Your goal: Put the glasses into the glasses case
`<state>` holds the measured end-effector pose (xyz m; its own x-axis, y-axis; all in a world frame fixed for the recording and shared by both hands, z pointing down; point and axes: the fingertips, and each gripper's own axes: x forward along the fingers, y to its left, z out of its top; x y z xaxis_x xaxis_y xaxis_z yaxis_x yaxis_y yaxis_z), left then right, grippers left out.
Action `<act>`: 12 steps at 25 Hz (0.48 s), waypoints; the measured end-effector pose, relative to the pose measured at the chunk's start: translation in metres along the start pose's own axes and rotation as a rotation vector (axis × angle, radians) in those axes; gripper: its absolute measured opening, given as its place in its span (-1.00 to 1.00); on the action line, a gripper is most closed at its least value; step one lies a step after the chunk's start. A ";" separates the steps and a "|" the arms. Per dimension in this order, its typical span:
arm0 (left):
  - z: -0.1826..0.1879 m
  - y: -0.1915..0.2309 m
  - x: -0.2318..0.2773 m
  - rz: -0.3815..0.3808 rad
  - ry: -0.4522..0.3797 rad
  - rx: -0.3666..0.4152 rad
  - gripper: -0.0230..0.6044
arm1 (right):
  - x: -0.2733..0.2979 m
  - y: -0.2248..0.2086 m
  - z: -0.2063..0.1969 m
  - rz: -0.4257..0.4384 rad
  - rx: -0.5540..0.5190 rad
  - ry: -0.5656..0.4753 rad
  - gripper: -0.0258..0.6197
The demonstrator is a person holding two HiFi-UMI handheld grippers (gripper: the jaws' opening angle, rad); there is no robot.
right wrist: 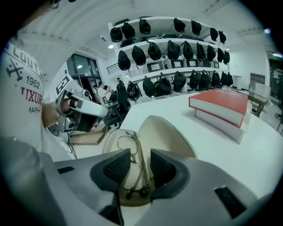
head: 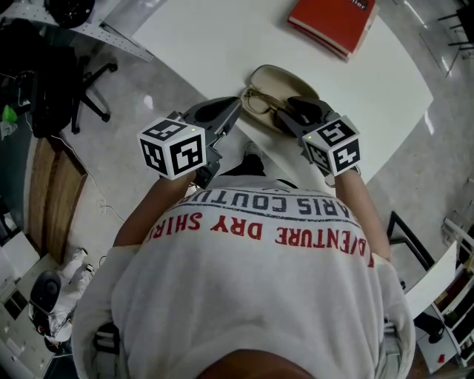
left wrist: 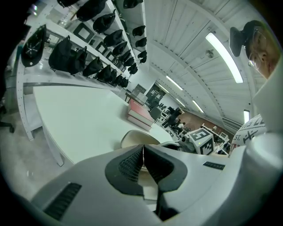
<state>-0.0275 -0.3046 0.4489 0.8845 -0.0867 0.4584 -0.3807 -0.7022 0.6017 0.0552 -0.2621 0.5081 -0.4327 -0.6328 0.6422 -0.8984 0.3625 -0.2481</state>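
Note:
A beige glasses case (head: 280, 78) lies open near the white table's front edge, lid tipped back. The thin-framed glasses (right wrist: 132, 152) lie folded in the case's lower half (right wrist: 112, 141). My right gripper (right wrist: 140, 167) hovers just over them, open: the temple arms run through the gap and neither of the pads (right wrist: 116, 170) presses on them. In the head view the right gripper (head: 287, 112) sits at the case's near right end. My left gripper (left wrist: 143, 154) is shut with nothing in it, at the case's left side (head: 235, 109); the case (left wrist: 135, 137) shows just beyond its tips.
A red book (head: 335, 22) lies on the round white table (head: 207, 37) behind the case, and it shows again as the book (right wrist: 221, 106) at the right. An office chair (head: 70, 89) stands on the floor to the left. Shelves of black helmets (right wrist: 177, 48) line the far wall.

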 end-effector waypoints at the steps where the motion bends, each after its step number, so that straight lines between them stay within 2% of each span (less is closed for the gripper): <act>1: 0.000 -0.001 0.001 -0.001 -0.001 0.001 -0.83 | -0.003 -0.001 0.001 -0.002 0.002 -0.007 -0.46; 6: -0.002 -0.012 0.003 -0.012 0.003 0.009 -0.83 | -0.030 0.000 0.012 0.024 0.097 -0.110 -0.41; 9: -0.002 -0.024 0.001 -0.022 -0.002 0.017 -0.83 | -0.059 0.002 0.029 0.046 0.206 -0.260 -0.41; 12: 0.002 -0.036 -0.004 -0.029 -0.018 0.035 -0.83 | -0.098 -0.004 0.049 0.029 0.324 -0.450 -0.47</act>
<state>-0.0165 -0.2805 0.4237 0.8998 -0.0780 0.4292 -0.3453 -0.7287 0.5915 0.0975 -0.2351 0.4109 -0.3834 -0.8813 0.2761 -0.8324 0.2002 -0.5167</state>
